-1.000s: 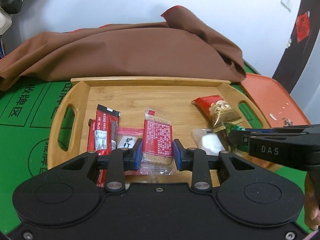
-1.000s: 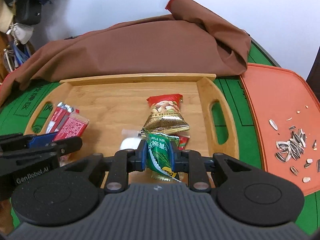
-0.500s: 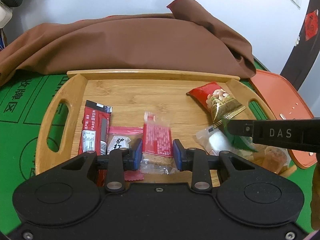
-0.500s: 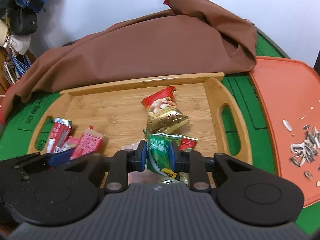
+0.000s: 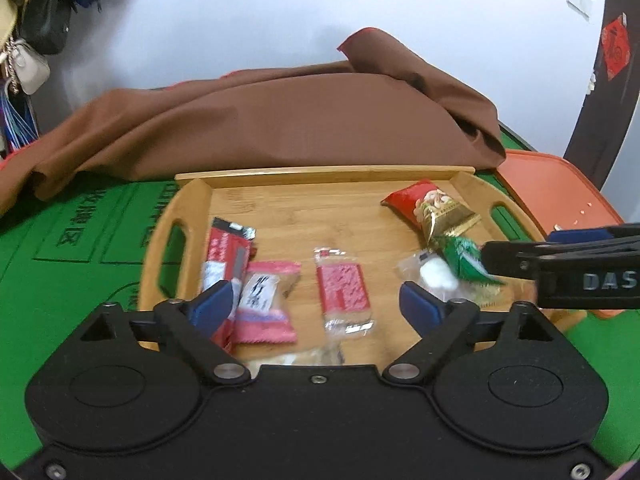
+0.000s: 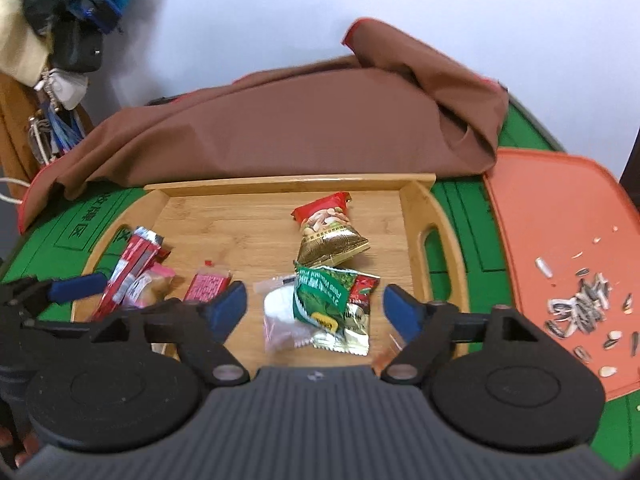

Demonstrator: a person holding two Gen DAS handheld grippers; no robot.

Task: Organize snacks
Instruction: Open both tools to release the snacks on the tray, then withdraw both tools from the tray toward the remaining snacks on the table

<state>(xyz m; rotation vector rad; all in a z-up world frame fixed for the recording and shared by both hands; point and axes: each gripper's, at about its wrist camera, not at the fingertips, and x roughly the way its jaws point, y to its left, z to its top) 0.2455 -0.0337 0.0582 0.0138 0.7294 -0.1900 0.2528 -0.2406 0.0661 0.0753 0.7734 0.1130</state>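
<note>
A wooden tray (image 5: 320, 173) (image 6: 288, 181) sits on the green table and holds several snack packets. My left gripper (image 5: 314, 300) hovers over its near edge, jaws opening. A red cracker packet (image 5: 342, 288) lies flat between them, untouched. My right gripper (image 6: 315, 306) is beside it on the right, jaws also opening. A green packet (image 6: 324, 296) lies free between them, on a white candy (image 6: 284, 312). A red-and-gold nut packet (image 6: 328, 232) lies farther back. A red bar (image 5: 226, 252) and a pink candy (image 5: 264, 296) lie by the left finger.
A bunched brown cloth (image 5: 280, 120) lies right behind the tray. An orange board (image 6: 560, 232) with scattered sunflower seeds (image 6: 584, 304) is to the right. Green felt (image 5: 60, 280) extends to the left. Bags (image 6: 60, 20) hang at the far left.
Both grippers went from shut to wide apart. The left let go of the red cracker packet, the right of the green packet; both packets now lie on the tray. Both grippers drew back slightly.
</note>
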